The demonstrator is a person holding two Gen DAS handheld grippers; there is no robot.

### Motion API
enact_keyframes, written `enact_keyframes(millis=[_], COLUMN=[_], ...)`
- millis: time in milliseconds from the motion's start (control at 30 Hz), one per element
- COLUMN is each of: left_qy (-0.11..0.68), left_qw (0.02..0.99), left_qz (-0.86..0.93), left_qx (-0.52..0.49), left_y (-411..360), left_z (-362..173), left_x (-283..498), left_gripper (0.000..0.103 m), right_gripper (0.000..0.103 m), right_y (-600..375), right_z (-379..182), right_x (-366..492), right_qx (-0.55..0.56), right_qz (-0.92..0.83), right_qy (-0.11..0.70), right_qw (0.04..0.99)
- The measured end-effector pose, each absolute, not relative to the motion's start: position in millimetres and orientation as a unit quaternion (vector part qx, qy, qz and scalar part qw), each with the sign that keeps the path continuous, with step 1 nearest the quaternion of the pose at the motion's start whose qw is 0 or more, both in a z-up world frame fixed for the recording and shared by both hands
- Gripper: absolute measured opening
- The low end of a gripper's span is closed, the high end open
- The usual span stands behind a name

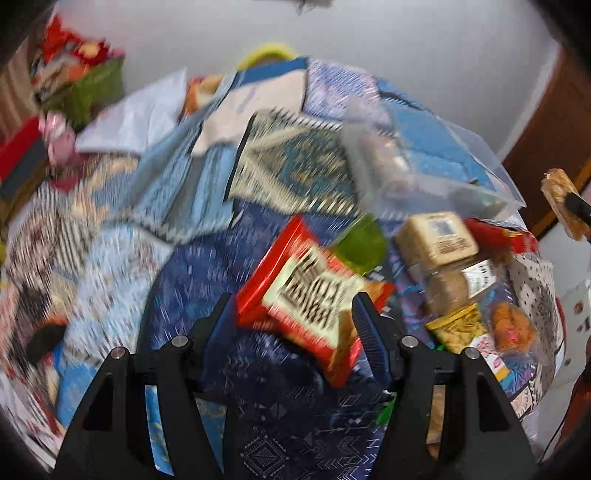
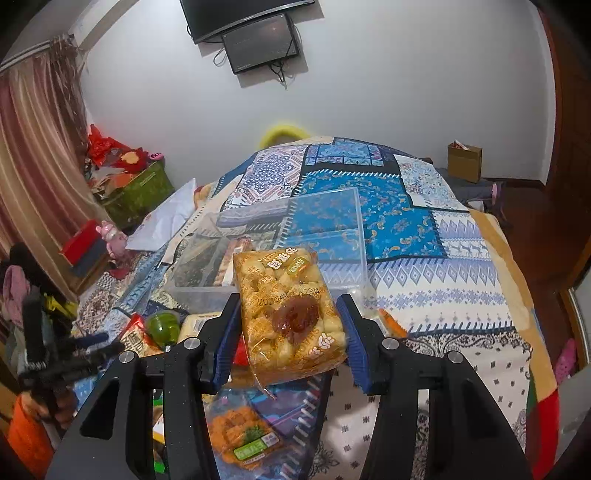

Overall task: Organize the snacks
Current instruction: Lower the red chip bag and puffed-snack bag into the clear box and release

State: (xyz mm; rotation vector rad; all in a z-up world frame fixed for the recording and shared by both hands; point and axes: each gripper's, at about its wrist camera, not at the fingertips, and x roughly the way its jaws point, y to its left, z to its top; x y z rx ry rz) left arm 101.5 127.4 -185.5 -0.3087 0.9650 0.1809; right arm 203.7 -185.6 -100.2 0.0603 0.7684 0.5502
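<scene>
Patchwork bed (image 2: 436, 266) fills the room, clear container (image 2: 325, 229) lying just beyond the right gripper (image 2: 291, 328), whose fingers clamp a yellow pastry pack (image 2: 288, 310); left gripper (image 1: 295, 317) gapes, fingers apart around a red snack packet (image 1: 306, 295), not pinching.

A patchwork-quilted bed (image 2: 424, 258) fills the white-walled room (image 2: 369, 92), striped curtains (image 2: 33, 155) left, a screen (image 2: 240, 14) mounted high.

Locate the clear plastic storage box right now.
In the right wrist view the clear plastic box sits on the blue patchwork bedspread, mid-frame, just behind the yellow pastry pack held in the right gripper.
</scene>
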Motion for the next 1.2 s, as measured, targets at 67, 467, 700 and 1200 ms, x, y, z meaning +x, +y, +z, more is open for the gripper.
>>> enact_keyframes(millis=[67, 467, 700, 1200], left_qy=[0.468, 0.450, 0.474, 0.439], left_qw=[0.864, 0.874, 0.847, 0.876], left_qz=[0.089, 0.078, 0.073, 0.079], left_qx=[-0.164, -0.164, -0.229, -0.181], left_y=[130.2, 125.4, 136.0, 121.5], left_z=[-195.9, -212.7, -229.2, -191.0], left_x=[103.2, 127.6, 142.0, 132.1], left_gripper=[0.064, 0.076, 0.085, 0.032], right_gripper=[0.048, 0.048, 0.048, 0.048], right_y=[-183.4, -169.9, -165.9, -165.5], right_z=[-100.6, -107.7, -109.9, -98.3], right_x=[206.8, 210.8, 211.6, 232.1], right_qx=[0.031, 0.011, 0.008, -0.001], right_qz=[0.266, 0.267, 0.271, 0.267], right_qy=[0.373, 0.385, 0.386, 0.374], right_qw=[0.889, 0.884, 0.882, 0.888])
